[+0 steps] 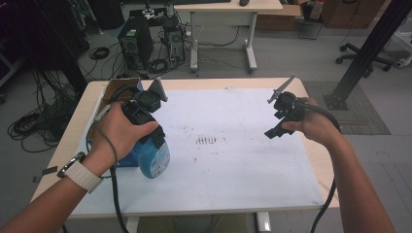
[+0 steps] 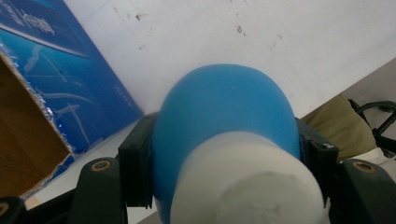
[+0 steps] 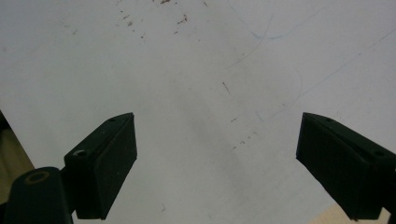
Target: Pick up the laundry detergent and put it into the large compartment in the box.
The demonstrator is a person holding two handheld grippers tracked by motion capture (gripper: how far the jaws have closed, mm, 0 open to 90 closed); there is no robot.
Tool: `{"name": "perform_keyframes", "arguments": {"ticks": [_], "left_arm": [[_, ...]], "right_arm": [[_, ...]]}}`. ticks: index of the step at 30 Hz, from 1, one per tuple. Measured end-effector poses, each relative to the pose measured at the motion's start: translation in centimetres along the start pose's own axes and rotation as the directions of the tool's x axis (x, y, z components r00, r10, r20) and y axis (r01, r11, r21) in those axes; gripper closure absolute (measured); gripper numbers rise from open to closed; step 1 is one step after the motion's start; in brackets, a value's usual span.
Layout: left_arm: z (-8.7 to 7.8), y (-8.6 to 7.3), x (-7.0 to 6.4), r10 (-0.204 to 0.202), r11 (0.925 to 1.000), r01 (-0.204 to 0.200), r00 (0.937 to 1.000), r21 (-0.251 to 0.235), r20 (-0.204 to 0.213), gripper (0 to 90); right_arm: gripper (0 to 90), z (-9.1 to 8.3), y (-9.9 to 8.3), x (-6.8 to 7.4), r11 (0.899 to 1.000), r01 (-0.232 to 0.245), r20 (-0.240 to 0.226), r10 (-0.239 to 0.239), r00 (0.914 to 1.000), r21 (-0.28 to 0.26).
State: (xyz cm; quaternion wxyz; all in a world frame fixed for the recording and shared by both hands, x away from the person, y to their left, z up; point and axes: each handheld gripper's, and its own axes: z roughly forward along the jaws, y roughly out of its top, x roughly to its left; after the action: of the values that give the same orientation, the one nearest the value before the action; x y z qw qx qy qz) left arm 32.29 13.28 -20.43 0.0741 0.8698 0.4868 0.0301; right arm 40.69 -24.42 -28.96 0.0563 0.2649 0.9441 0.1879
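One blue bottle (image 1: 154,158) sits clamped in your left gripper (image 2: 224,154), near the table's (image 1: 291,196) left edge, its white neck (image 2: 247,182) toward the camera. Smooth, rounded plastic may slip, so keep the pads (image 2: 135,172) on its shoulder. Just left stands a blue box (image 2: 56,74). Your right gripper (image 3: 217,163) hangs spread and empty over open whiteboard (image 1: 243,160).

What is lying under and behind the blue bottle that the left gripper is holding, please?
The blue bottle, clamped in the left gripper, is over the white mat. Behind it lies a blue box with an open cardboard flap. The mat directly beneath the bottle is hidden.
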Motion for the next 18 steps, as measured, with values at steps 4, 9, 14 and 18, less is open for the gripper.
{"name": "perform_keyframes", "arguments": {"ticks": [4, 9, 14, 18], "left_arm": [[-0.7, 0.1, 0.0, -0.003, 1.0, 0.003, 1.0, -0.001, 0.007, 37.2], [-1.7, 0.3, 0.0, -0.003, 1.0, 0.004, 1.0, -0.006, 0.008, 37.2], [-2.7, 0.5, 0.2, -0.013, 0.9999, 0.013, 0.9998, -0.005, 0.015, 37.2], [-3.7, 0.6, 0.3, -0.029, 0.9994, 0.03, 0.9995, -0.017, 0.01, 37.2]], "right_arm": [[12.5, 0.0, 0.1, 0.0, 1.0, 0.001, 0.0, -0.001, 1.0, 0.001], [12.5, -0.1, 0.1, -0.1, 1.0, -0.002, 0.0, 0.002, 1.0, -0.005], [12.5, -0.1, 0.2, 0.0, 1.0, 0.001, 0.001, -0.001, 1.0, -0.005], [12.5, -0.2, 0.2, 0.0, 1.0, 0.0, 0.001, 0.0, 1.0, -0.006]]}}
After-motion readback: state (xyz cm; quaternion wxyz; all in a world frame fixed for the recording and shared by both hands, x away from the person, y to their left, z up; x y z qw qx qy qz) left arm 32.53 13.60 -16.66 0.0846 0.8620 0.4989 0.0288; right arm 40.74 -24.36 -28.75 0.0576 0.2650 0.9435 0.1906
